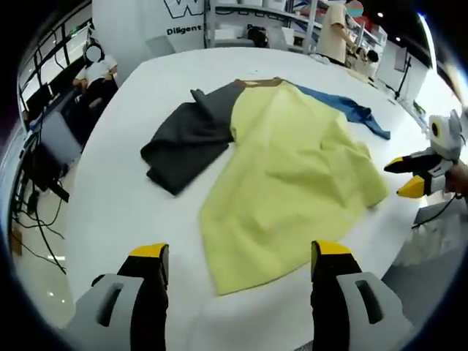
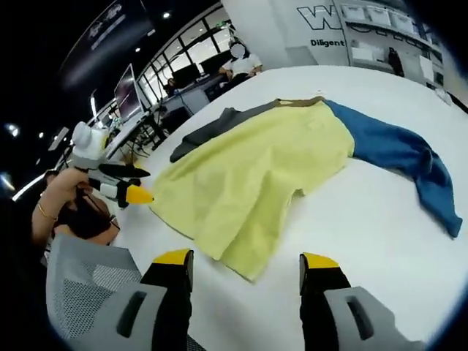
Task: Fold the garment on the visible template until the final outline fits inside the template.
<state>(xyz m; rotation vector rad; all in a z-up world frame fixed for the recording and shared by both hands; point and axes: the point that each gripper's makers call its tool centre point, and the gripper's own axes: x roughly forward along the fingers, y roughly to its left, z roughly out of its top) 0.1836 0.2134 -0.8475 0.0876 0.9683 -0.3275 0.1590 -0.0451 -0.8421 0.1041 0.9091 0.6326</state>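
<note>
matt cloth garment (image 1: pixel 292 175), smooth table (image 1: pixel 146 219)

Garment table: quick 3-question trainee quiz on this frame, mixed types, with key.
1. True or false: the left gripper grips the yellow garment.
2. Which sleeve lies toward the right gripper: a) dark grey b) blue c) red?
3. Fill in: the garment lies on a ___ table.

Key: 1 false, its jaws stand open above the hem; 2 b, the blue sleeve, while the dark grey sleeve lies opposite; 3 white.
</note>
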